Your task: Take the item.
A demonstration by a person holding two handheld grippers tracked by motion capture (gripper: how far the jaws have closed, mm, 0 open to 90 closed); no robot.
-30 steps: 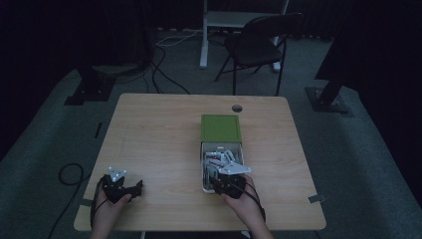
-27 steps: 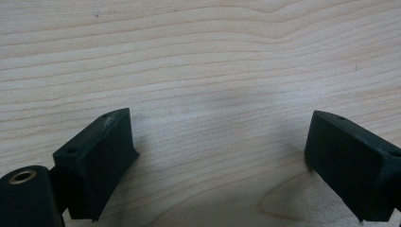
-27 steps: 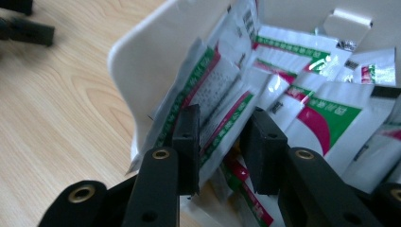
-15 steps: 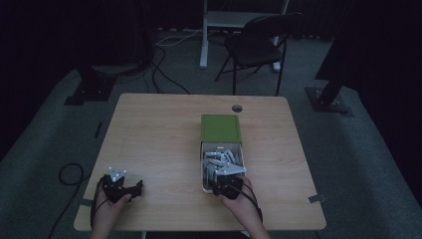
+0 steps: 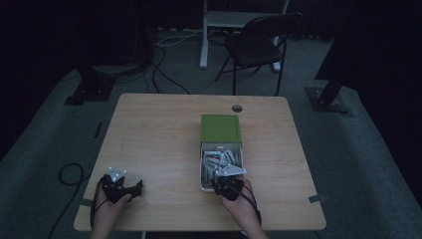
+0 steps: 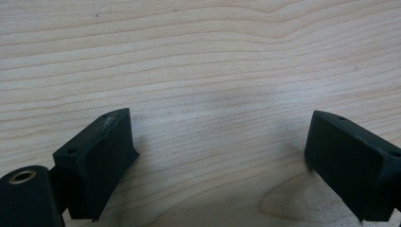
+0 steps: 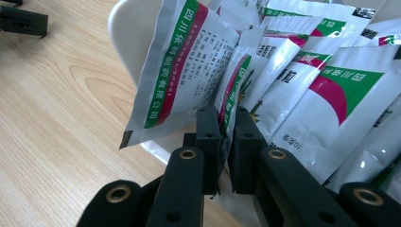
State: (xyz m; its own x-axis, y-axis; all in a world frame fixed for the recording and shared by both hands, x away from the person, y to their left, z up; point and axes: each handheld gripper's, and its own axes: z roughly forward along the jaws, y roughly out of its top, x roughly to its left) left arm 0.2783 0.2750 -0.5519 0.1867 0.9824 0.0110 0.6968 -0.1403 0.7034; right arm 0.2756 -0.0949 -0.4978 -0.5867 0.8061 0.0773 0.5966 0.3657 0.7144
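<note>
Right gripper (image 7: 226,142): I see its matte black jaws pinched tight on the lower edge of one sachet (image 7: 234,90); they have just been closing, with the sachet edge between them. In the high view this gripper (image 5: 225,181) sits at the near end of the tray.
Left gripper (image 6: 217,156): jaws spread wide, nothing between, blocky black pads with bevelled corners hovering over bare wood. In the high view it (image 5: 130,189) rests at the table's near left corner, well apart from the tray.
Held sachet: flat, glossy white foil pouch, green and magenta diagonal bands, printed characters; stands on edge in the pack, crinkled where gripped.
Front sachet (image 7: 182,66): same print, leans out over the tray's rim, one sharp bottom corner hanging over the table.
Other sachets (image 7: 331,90): crowded upright and overlapping, shiny and creased.
Tray (image 5: 203,172): white, smooth plastic, rounded corner, long and narrow, right of the table's centre.
Green box (image 5: 220,128): flat matte rectangle touching the tray's far end.
Table (image 5: 159,139): pale wood-grain laminate, rounded corners, small round hole (image 5: 237,108) near the far edge.
</note>
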